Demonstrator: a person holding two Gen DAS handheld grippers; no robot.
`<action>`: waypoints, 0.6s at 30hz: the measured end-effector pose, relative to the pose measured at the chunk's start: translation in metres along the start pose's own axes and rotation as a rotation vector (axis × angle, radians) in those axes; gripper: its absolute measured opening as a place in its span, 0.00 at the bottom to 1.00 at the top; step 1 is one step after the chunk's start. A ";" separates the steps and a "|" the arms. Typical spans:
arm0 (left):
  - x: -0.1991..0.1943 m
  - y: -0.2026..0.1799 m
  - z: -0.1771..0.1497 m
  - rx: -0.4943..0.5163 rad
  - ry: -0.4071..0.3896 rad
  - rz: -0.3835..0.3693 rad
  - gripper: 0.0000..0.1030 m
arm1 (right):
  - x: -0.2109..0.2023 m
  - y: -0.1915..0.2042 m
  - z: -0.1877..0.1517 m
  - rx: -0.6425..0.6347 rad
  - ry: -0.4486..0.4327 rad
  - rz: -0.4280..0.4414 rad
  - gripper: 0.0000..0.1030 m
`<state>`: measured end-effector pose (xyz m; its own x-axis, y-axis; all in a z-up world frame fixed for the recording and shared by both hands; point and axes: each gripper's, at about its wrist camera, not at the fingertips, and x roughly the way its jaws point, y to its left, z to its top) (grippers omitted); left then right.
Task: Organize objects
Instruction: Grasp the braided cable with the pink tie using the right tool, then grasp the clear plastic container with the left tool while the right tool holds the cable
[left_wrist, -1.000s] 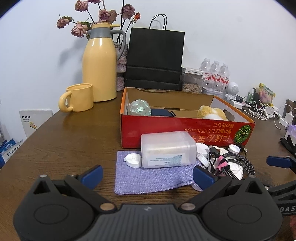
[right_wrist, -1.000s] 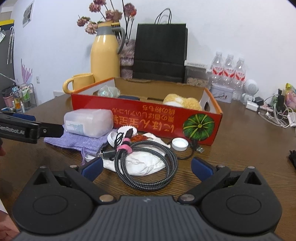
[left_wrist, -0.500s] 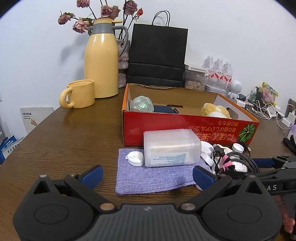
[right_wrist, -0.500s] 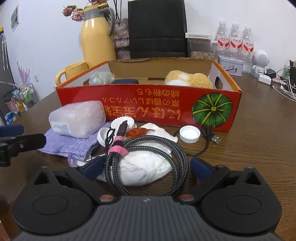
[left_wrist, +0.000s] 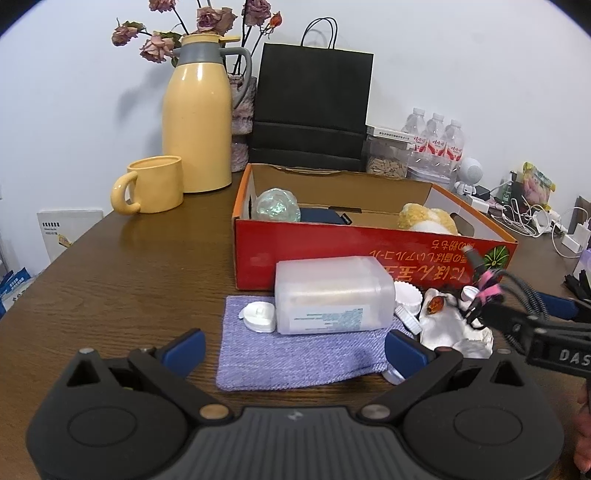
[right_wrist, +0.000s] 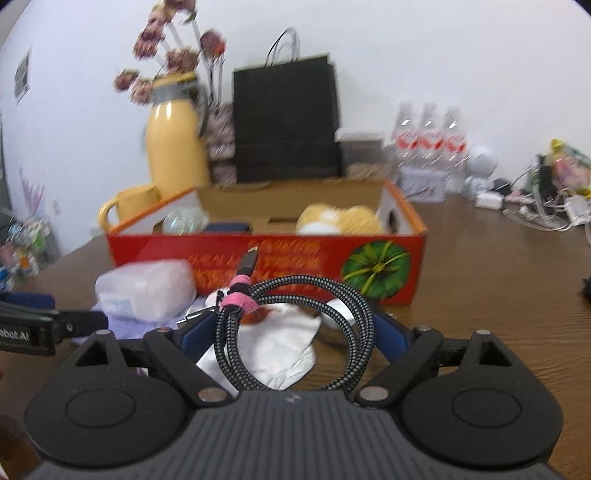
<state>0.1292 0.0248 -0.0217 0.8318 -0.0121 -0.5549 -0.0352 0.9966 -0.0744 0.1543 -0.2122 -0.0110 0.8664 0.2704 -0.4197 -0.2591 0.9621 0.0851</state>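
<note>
My right fingers clench the coiled cable, raised off the counter — next, over the red box wall and in. Left fingers hang released.

The table is seen to be of brown wood with a visible grain and a slight sheen. The box is made of cardboard, printed glossy red outside and left matt brown inside. A frosted, translucent plastic container is laid on a purple woven cloth of coarse texture. The cable is sheathed in braided black-and-grey fabric and bound with a pink strap. The jug and the mug are finished in smooth yellow with a soft gloss. The bag is of matt black paper. The fingers are padded in matt blue.
</note>
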 end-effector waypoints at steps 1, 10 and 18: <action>0.001 -0.001 0.001 -0.001 0.000 -0.002 1.00 | -0.002 -0.001 0.000 0.005 -0.014 -0.008 0.87; 0.007 -0.011 0.010 0.009 -0.012 -0.020 1.00 | -0.005 -0.004 0.000 0.022 -0.040 -0.035 0.87; 0.022 -0.023 0.022 0.024 -0.011 -0.031 1.00 | -0.003 -0.007 -0.001 0.046 -0.034 -0.050 0.87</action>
<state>0.1603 0.0031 -0.0140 0.8385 -0.0421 -0.5433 0.0035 0.9974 -0.0718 0.1528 -0.2199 -0.0109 0.8921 0.2220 -0.3935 -0.1955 0.9749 0.1067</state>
